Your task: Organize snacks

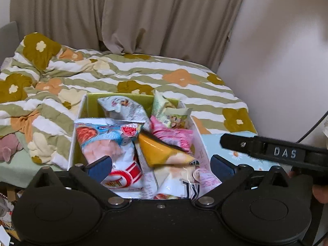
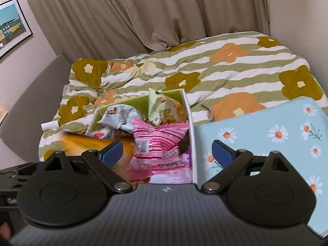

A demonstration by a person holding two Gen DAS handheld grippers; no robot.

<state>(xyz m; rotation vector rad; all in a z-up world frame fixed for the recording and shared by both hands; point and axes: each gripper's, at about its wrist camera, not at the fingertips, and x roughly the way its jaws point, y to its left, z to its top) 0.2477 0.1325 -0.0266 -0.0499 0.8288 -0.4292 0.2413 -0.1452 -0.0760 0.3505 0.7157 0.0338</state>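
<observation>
A white box with a green inside (image 1: 90, 104) stands on the bed, filled with snack packets: a red-and-white bag (image 1: 106, 143), a yellow-orange packet (image 1: 157, 149), a pink striped packet (image 1: 174, 136), a grey packet (image 1: 125, 108) and a green packet (image 1: 172, 112). My left gripper (image 1: 161, 167) is open and empty, just above the box's near end. My right gripper (image 2: 167, 151) is open and empty over the pink striped packet (image 2: 157, 141) at the box's right wall (image 2: 191, 135). The right gripper's body also shows in the left wrist view (image 1: 276, 153).
A light blue daisy-print board (image 2: 266, 137) lies right of the box. A striped floral duvet (image 1: 143, 71) covers the bed, bunched at the left. Beige curtains (image 1: 133, 14) hang behind, a wall stands right. A pink plush toy (image 1: 8, 145) lies at the left edge.
</observation>
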